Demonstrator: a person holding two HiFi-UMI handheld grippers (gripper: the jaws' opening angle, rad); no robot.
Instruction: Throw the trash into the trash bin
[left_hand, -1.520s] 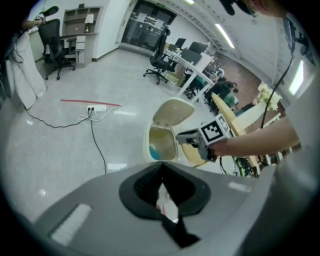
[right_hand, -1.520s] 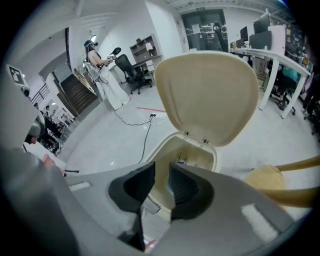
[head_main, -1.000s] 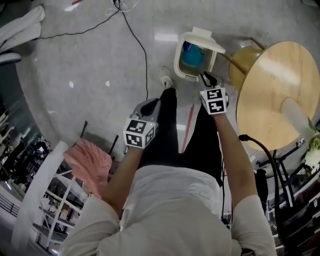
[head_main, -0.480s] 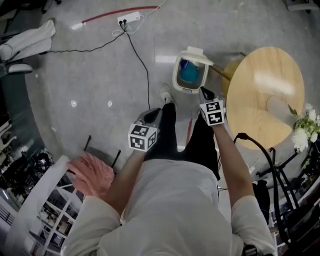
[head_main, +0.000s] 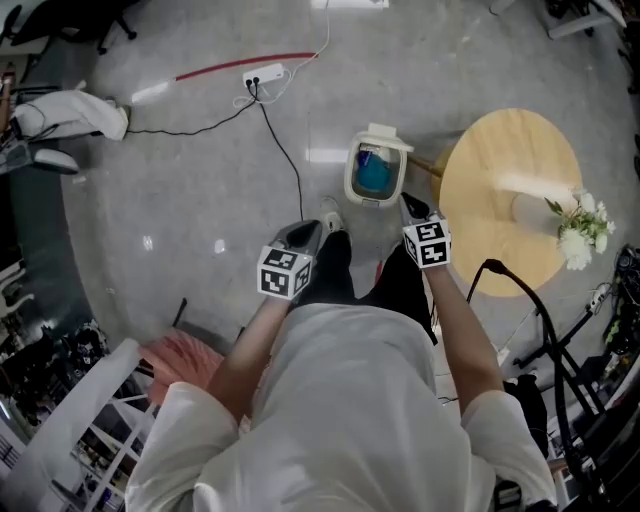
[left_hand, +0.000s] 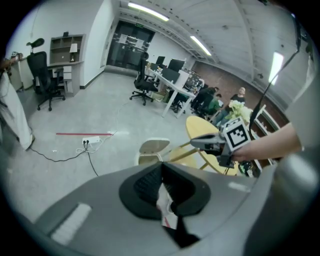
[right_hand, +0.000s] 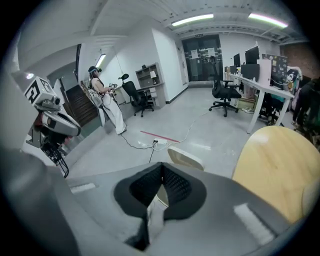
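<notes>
Blue trash (head_main: 375, 172) lay inside the open white trash bin (head_main: 351, 178) on the floor, just beside the round wooden surface (head_main: 500, 230). Right gripper (head_main: 410, 204) was held by the bin's near-right corner, its jaws just closed and pressed together with nothing between them. Left gripper (head_main: 308, 228) was further left beside the person's leg, tips also pressed together, no trash visibly pinched.
</notes>
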